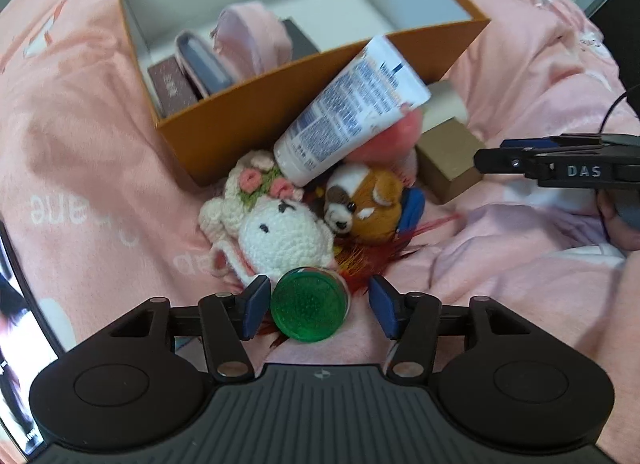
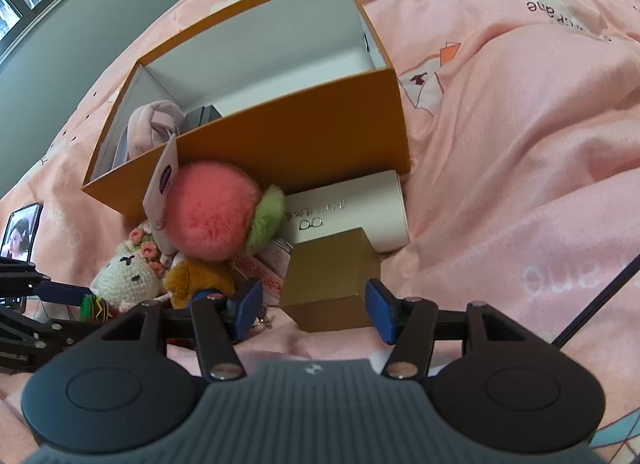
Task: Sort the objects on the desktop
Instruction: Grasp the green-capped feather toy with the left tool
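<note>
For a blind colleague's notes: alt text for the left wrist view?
The open left gripper straddles a green round lid on pink bedding. Beyond lie a crocheted white bunny, a brown plush, a white tube and an orange box.

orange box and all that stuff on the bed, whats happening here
A person with two handheld grippers is sorting small items into the orange box, which already holds a few things. The left gripper is open around a green-lidded jar; the right gripper is open by a tan box. Toys lie beside the box.
</note>
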Demonstrator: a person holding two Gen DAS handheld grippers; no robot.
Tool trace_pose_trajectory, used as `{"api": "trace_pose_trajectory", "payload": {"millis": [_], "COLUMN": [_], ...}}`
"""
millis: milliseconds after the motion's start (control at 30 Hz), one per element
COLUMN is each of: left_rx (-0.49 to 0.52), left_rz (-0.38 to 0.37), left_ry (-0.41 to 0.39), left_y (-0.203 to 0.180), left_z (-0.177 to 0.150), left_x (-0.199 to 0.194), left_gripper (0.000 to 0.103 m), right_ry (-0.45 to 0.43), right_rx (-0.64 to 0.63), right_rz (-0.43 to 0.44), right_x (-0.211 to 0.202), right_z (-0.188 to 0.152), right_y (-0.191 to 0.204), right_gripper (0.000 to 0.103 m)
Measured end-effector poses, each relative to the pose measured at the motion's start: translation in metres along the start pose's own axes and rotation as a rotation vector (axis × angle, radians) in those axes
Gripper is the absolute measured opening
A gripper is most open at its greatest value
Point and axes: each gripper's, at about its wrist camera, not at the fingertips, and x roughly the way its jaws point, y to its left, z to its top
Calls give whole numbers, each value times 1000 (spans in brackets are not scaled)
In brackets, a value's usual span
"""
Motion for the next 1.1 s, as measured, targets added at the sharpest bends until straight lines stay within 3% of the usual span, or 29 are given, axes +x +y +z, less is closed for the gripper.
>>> {"api": "trace_pose_trajectory", "payload": {"millis": [67, 333, 533, 700, 900, 1100], "left_rx": [-25, -55, -117, -169, -253, -183], "left_rz": [-9, -92, -263, -353, -336, -101], "left_ry": [-11, -131, -319, -385, -330, -352], "left_y": [4, 8, 19, 24, 47, 42], "left_z": [-2, -4, 5, 22, 22, 18], "left_x": [-4, -52, -100, -86, -37, -45], "left_gripper": [45, 44, 44, 44, 43, 53], "right_ry": [5, 4, -11, -36, -42, -36], "right_rx": [-3, -30, -47, -92, -125, -147], "right_rz": [-5, -15, -20, -4, 4, 12], "right_x": [1, 2, -1, -7, -8, -6], "right_z": [-1, -2, -2, -1, 0, 2], "right_y": [1, 5, 8, 16, 23, 29], "right_gripper": [60, 60, 60, 59, 59, 58]}}
